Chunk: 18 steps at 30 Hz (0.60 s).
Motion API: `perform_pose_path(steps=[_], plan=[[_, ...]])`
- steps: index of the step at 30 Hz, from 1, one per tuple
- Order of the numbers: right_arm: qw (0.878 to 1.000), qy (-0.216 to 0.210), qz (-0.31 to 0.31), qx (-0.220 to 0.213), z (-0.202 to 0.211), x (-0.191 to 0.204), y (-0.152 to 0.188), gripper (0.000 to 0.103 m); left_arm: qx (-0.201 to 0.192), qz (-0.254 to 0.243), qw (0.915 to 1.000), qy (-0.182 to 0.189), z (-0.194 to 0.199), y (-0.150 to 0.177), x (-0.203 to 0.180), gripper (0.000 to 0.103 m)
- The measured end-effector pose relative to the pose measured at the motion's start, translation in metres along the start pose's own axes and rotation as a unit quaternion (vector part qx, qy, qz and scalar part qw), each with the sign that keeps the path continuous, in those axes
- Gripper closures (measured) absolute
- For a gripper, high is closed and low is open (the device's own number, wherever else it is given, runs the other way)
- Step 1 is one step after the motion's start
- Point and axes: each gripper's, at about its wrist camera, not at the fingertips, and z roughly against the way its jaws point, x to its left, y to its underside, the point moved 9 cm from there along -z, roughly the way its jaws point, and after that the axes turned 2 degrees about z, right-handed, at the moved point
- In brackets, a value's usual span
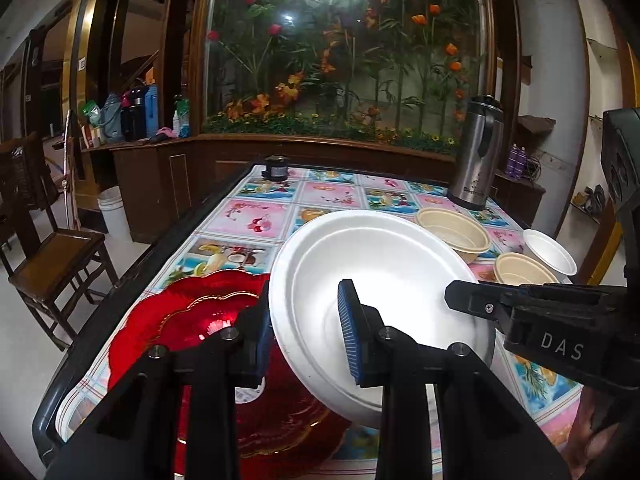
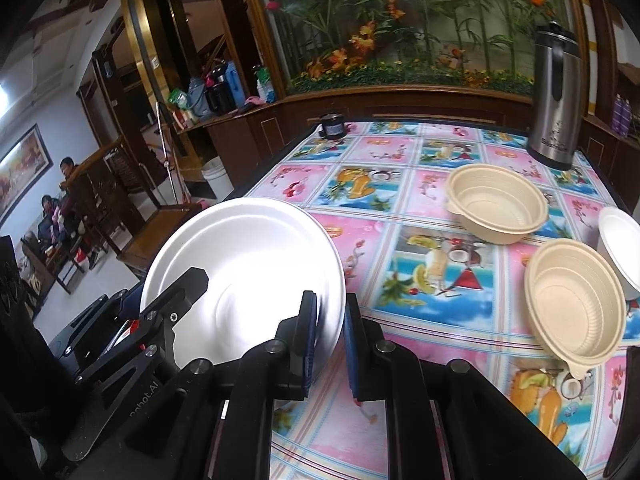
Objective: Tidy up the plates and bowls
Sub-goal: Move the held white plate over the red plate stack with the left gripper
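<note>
A white foam plate [image 1: 380,264] [image 2: 248,264] is held tilted above the table by both grippers. My left gripper [image 1: 304,300] is shut on its left rim, just over a red scalloped plate [image 1: 192,320] lying on the tablecloth. In the right wrist view the left gripper [image 2: 196,280] shows at the plate's far edge. My right gripper [image 2: 330,304] is shut on the plate's right rim; the left wrist view shows the right gripper [image 1: 460,296] coming in from the right. Two beige bowls [image 2: 496,204] [image 2: 572,300] and a small white bowl [image 2: 622,248] stand to the right.
A steel thermos [image 2: 556,96] stands at the table's far right and a small dark jar [image 2: 332,124] at its far left edge. A wooden chair [image 1: 52,252] stands left of the table [image 1: 256,216]. People sit in the background [image 2: 60,200].
</note>
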Motion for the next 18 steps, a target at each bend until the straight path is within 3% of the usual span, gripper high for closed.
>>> perform_pose_path(steps=[18], plan=[[0.998, -0.017, 0.039, 0.039, -0.046, 0.051, 0.008, 0.09, 0.019, 0.028, 0.9985, -0.043, -0.011, 0.016, 0.046, 0.076]])
